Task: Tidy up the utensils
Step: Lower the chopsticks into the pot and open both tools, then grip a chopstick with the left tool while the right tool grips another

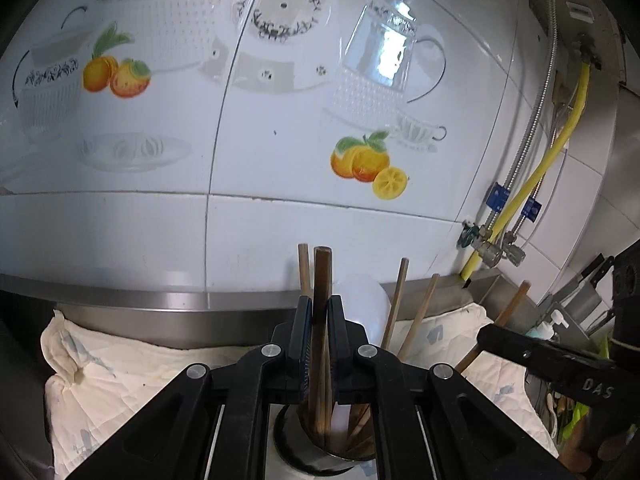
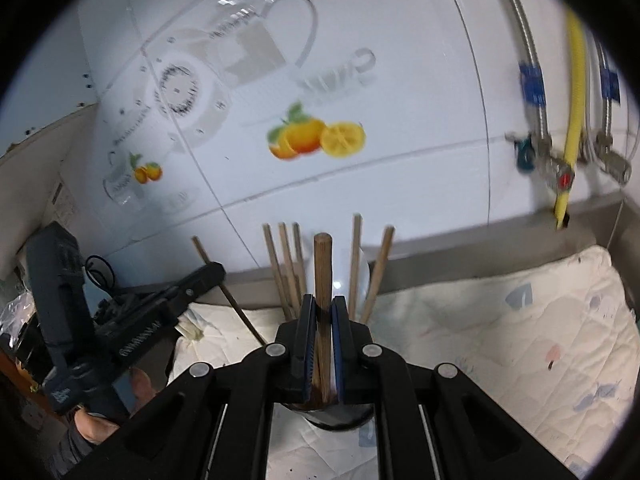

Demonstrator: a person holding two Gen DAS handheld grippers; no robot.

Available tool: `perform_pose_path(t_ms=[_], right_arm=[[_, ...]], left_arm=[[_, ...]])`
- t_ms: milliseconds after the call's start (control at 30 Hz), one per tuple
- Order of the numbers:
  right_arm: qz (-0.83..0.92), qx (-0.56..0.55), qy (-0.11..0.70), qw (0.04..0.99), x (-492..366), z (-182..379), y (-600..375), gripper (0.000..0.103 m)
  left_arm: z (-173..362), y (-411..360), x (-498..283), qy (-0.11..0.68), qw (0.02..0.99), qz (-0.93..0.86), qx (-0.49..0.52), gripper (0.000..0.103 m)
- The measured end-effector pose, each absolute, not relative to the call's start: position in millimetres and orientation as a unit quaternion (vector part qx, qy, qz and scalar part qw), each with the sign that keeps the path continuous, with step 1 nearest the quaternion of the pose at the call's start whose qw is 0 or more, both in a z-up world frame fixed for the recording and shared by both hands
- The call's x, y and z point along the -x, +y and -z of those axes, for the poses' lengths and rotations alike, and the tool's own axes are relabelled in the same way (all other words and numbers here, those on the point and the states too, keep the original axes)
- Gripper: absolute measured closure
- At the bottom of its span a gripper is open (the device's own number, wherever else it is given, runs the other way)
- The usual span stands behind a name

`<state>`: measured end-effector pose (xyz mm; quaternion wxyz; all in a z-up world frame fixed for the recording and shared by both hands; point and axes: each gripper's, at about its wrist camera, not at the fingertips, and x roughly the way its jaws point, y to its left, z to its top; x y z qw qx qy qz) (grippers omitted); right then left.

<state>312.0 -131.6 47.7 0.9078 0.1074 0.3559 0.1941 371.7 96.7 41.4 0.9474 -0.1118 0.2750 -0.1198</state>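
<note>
In both views a dark chopstick (image 1: 322,320) is clamped upright by each gripper (image 1: 319,320), directly above the holder (image 1: 320,462) at bottom centre.

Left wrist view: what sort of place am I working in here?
Most likely a home kitchen: glossy wall tiles printed with teapots and oranges, a yellow gas hose with valves, and a steel counter edge.

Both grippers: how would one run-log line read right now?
left gripper: shut on dark chopstick | right gripper: shut on dark chopstick | both above metal holder
</note>
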Motion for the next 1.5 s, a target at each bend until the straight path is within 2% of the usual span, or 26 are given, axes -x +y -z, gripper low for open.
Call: perform_pose_path(t_ms=[133, 200, 267, 333, 600, 633, 733, 767, 1233, 1367, 1500], right_arm=[[-0.195, -0.107, 0.371, 0.902, -315, -42, -135, 0.092], [-0.193, -0.102, 0.372, 0.902, -315, -41, -135, 0.086], [-0.194, -0.098, 0.371, 0.903, -313, -42, -135, 0.063], [-0.192, -0.087, 0.364, 0.908, -307, -44, -135, 0.059], [-0.195, -0.076, 0.376, 0.903, -290, -42, -150, 0.059], [-0.194, -0.075, 0.380, 0.902, -287, -41, -154, 0.059], [-0.185, -0.069, 0.398, 0.896, -276, -31, -168, 0.059], [-0.182, -0.068, 0.404, 0.894, -273, -27, -172, 0.059], [-0.145, -0.072, 0.508, 0.846, -232, 55, -219, 0.060], [-0.145, -0.073, 0.529, 0.833, -228, 74, -216, 0.072], [-0.136, -0.085, 0.547, 0.821, -229, 92, -218, 0.076]], left_arm=[[-40, 98, -374, 0.283, 0.945, 0.118, 0.116, 0.094], [-40, 99, -374, 0.286, 0.944, 0.115, 0.116, 0.094], [-39, 100, -375, 0.289, 0.943, 0.113, 0.117, 0.094], [-40, 101, -376, 0.291, 0.943, 0.112, 0.118, 0.093], [-44, 102, -362, 0.297, 0.942, 0.106, 0.110, 0.090], [-44, 102, -358, 0.298, 0.942, 0.104, 0.110, 0.087], [-46, 103, -345, 0.295, 0.945, 0.094, 0.110, 0.065], [-46, 104, -339, 0.293, 0.945, 0.090, 0.110, 0.063], [-32, 88, -284, 0.336, 0.931, 0.091, 0.109, 0.063], [-26, 73, -270, 0.352, 0.926, 0.097, 0.098, 0.063], [-19, 62, -258, 0.366, 0.920, 0.106, 0.091, 0.063]])
